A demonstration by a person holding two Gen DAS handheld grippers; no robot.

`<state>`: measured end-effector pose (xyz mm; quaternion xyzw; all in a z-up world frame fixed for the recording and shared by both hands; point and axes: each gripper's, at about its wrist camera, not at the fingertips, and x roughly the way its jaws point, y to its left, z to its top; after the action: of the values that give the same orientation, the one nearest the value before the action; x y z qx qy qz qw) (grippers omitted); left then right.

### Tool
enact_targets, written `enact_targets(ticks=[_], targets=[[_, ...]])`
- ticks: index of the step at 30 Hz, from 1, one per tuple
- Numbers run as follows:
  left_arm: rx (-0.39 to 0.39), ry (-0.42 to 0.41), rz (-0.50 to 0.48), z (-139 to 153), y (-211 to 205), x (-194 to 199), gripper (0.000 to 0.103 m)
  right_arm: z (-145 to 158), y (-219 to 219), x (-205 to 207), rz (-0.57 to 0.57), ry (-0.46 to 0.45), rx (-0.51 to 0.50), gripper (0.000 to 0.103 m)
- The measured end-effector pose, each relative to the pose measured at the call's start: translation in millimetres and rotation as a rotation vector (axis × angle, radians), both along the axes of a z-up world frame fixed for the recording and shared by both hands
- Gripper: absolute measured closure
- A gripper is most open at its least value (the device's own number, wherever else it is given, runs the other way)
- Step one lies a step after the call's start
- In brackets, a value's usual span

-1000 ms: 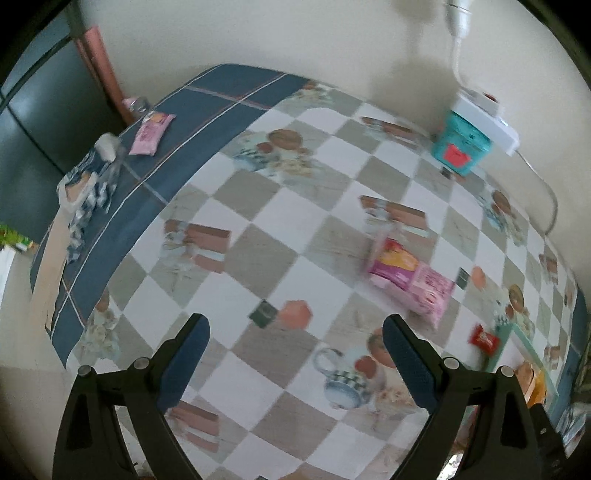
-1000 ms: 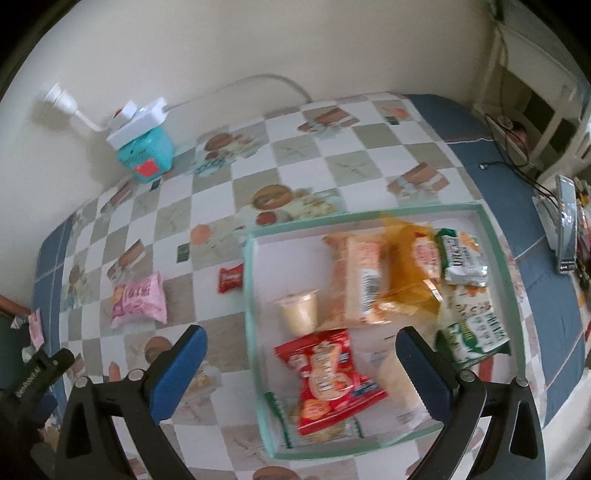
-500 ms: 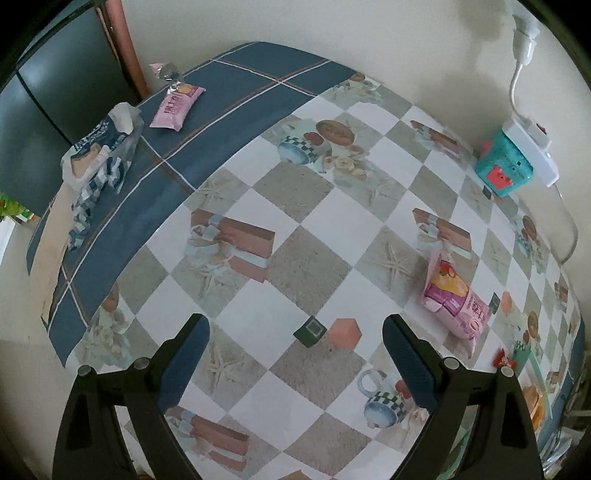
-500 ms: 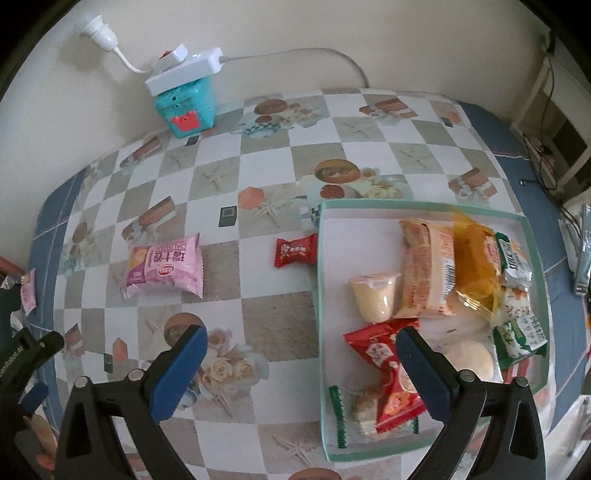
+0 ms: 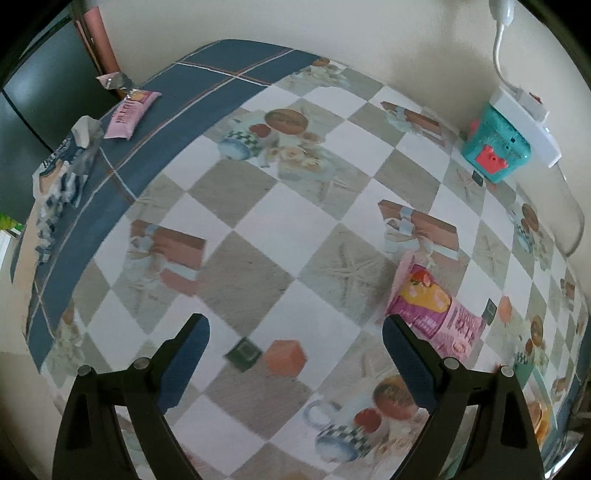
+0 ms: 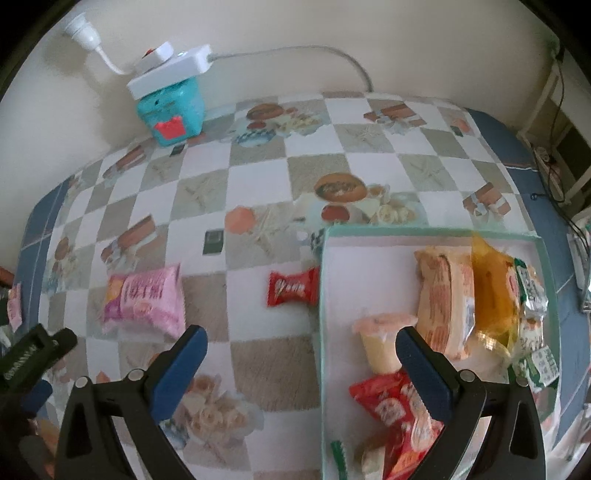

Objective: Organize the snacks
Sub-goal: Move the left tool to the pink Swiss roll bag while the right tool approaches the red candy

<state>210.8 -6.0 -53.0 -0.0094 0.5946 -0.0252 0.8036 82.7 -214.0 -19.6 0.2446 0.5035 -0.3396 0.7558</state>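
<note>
Left gripper (image 5: 295, 328) hangs spread wide over the checkered tablecloth (image 5: 251, 273), nothing between its fingers, the pink snack pack (image 5: 436, 314) just beyond its right fingertip. Right gripper (image 6: 301, 341) gapes empty too: red candy (image 6: 293, 288) ahead, tray (image 6: 322, 280) of snacks under its right finger, cream wall (image 6: 277, 33) behind.

Soft, even daylight in both wrist views; no hard glare. Source cannot be told. Faint shadows only: one on the wall (image 6: 258, 44) behind the power strip (image 6: 173, 64), a dim one under the pink snack packet (image 6: 146, 301). Strong fisheye bend; tablecloth (image 5: 258, 229) checks curve toward the black corner vignette. Slight motion smear throughout, print on the red candy wrapper (image 6: 293, 288) unreadable. Colours washed, a little grainy. Blue finger pads (image 5: 186, 356) closest to lens, soft-edged.
</note>
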Motion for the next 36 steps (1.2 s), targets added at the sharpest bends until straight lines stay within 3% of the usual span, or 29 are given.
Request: enact_targets(ticks=[9,15,22,25,29,36], targets=[[-0.057,-0.018,-0.035,-13.7,-40.7,-0.5,0.008,-1.0,-29.7,3.7,-0.045,-0.027,-0.046,0.000],[-0.115,-0.049,-0.092,-16.3,-70.0,-3.9,0.008,-5.2,-35.0,0.3,-0.031,-0.026,-0.052,0.000],[-0.143,-0.068,-0.090,-24.1,-82.0,-2.9,0.008,-8.0,-35.5,-1.1,-0.027,-0.029,-0.041,0.000],[-0.115,-0.081,-0.102,-28.0,-88.1,-3.1,0.008,-9.7,-32.8,1.3,-0.015,-0.023,-0.040,0.000],[-0.097,-0.033,-0.131,-35.7,-89.6,3.4,0.008,-11.1,-31.2,2.7,-0.001,-0.019,-0.040,0.000],[0.001,0.026,-0.257,-42.3,-88.1,10.1,0.008,-19.6,-35.0,0.7,-0.003,-0.012,-0.013,0.000]])
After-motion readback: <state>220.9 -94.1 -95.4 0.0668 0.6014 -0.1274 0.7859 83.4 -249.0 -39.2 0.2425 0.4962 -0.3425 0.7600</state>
